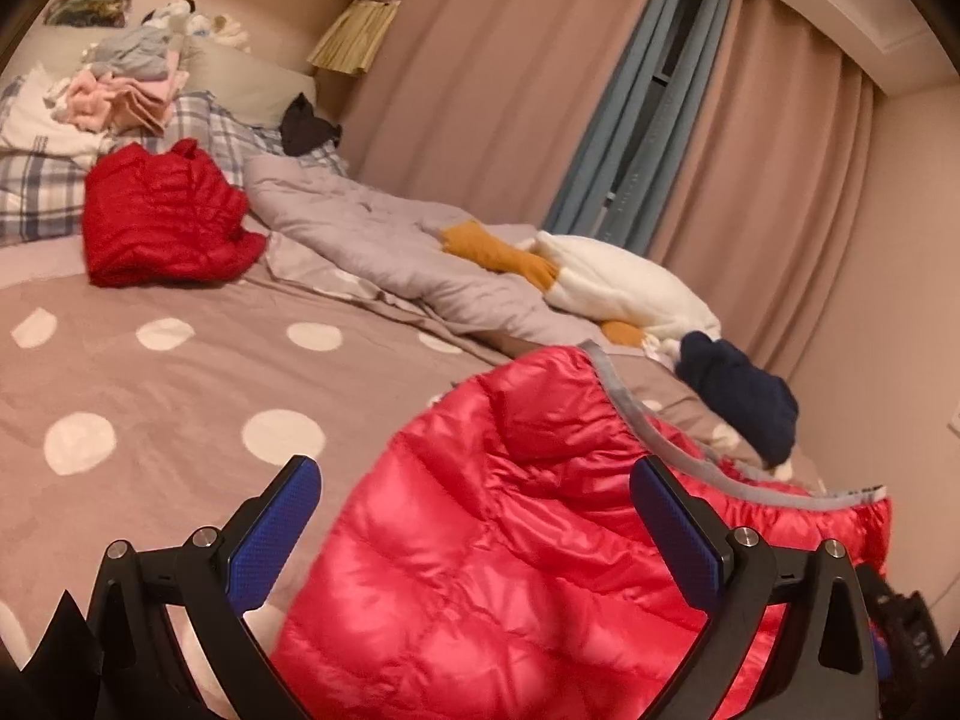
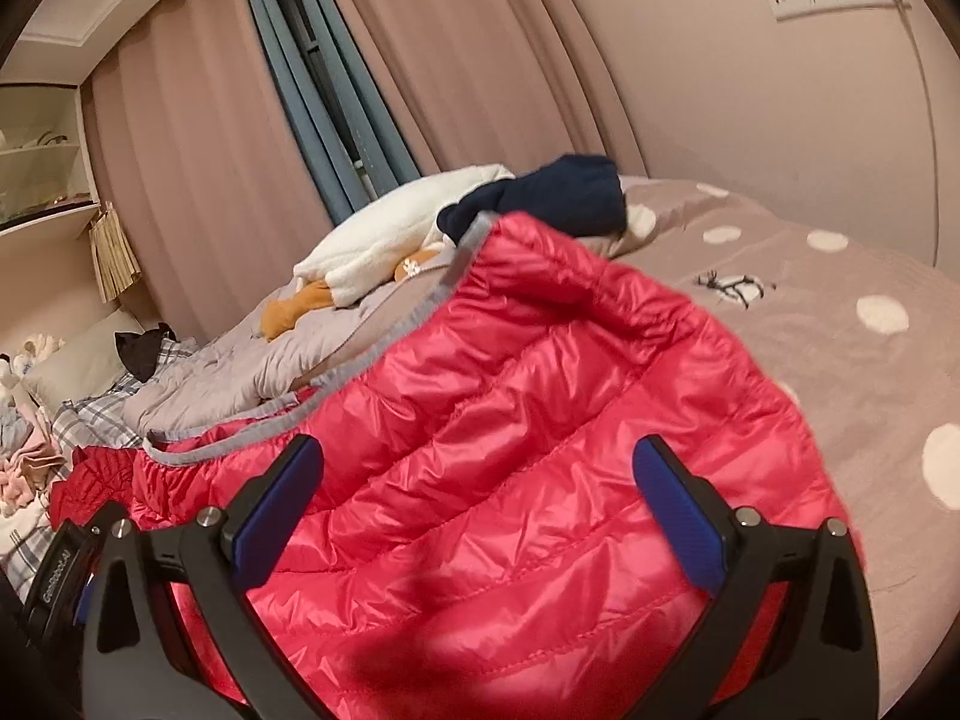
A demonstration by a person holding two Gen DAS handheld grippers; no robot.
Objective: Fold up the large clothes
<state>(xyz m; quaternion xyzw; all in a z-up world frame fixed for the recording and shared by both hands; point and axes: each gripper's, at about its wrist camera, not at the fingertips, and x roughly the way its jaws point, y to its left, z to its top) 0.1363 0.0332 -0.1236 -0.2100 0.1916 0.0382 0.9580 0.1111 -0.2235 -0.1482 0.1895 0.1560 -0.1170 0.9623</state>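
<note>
A shiny pink-red quilted down jacket [image 1: 480, 540] with a grey trimmed edge lies on the bed near me; it also shows in the right wrist view [image 2: 510, 450]. My left gripper [image 1: 474, 516] is open, its blue pads spread wide just above the jacket's left part. My right gripper [image 2: 480, 498] is open too, its blue pads spread over the jacket's middle. Neither holds anything. A second, darker red down jacket [image 1: 162, 216] lies folded farther up the bed.
The bed has a taupe cover with white dots [image 1: 180, 372]. A grey quilt [image 1: 372, 240], a white and orange plush [image 1: 612, 282] and a navy garment [image 1: 744, 396] lie along the curtain side. Folded clothes [image 1: 126, 90] sit on plaid pillows.
</note>
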